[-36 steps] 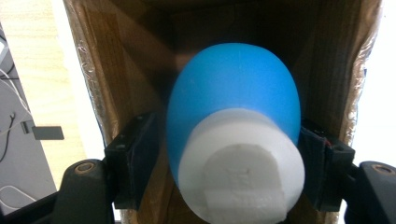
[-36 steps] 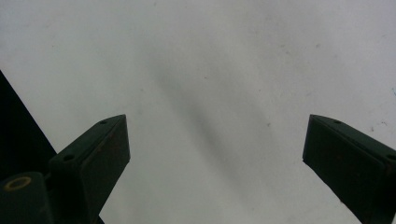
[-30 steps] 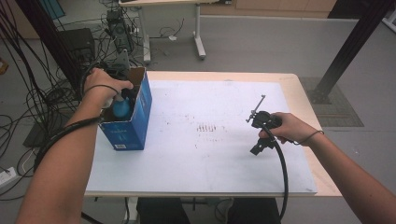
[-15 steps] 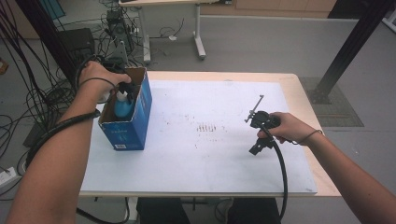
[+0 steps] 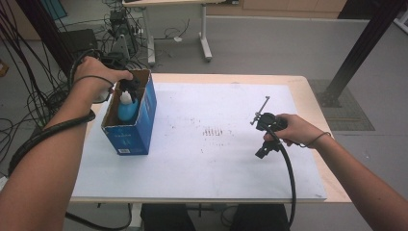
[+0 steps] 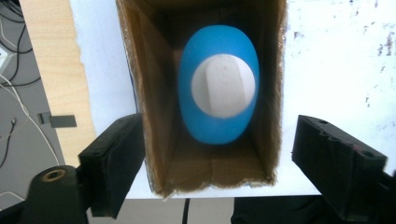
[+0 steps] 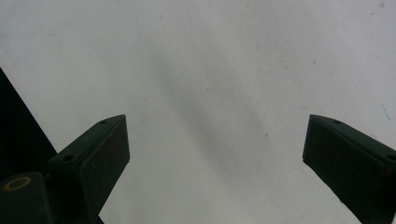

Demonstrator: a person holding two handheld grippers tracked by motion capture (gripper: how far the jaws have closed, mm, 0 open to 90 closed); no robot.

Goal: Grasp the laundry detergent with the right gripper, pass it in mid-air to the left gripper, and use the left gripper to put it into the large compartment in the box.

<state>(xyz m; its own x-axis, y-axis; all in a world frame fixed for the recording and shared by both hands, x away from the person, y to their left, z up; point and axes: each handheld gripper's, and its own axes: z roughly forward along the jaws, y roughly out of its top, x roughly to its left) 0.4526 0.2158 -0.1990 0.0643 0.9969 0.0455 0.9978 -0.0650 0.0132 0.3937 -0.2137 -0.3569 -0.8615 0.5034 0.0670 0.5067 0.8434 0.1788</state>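
Observation:
A blue cardboard box (image 5: 138, 130) stands open-topped at the table's left side. Inside it sits a blue bottle (image 5: 126, 108) with a white cap (image 6: 224, 85), seen from straight above in the left gripper view. My left gripper (image 5: 127, 85) hovers over the far end of the box, open, its jaws standing wider than the box and clear of the bottle (image 6: 218, 84). My left gripper (image 6: 219, 154) holds nothing. My right gripper (image 5: 263, 149) is held over the white sheet at the table's right. My right gripper (image 7: 215, 154) is open, with bare sheet between its jaws.
A white sheet (image 5: 216, 159) covers most of the wooden table (image 5: 308, 91); faint dark marks (image 5: 214, 131) lie at its middle. Cables and equipment (image 5: 115, 29) crowd the floor beyond the far left corner. A black post (image 5: 361, 48) rises at the far right.
My left gripper has drawn up and back from the bottle toward the box's far end; the bottle stays in the box. The right gripper has barely moved.

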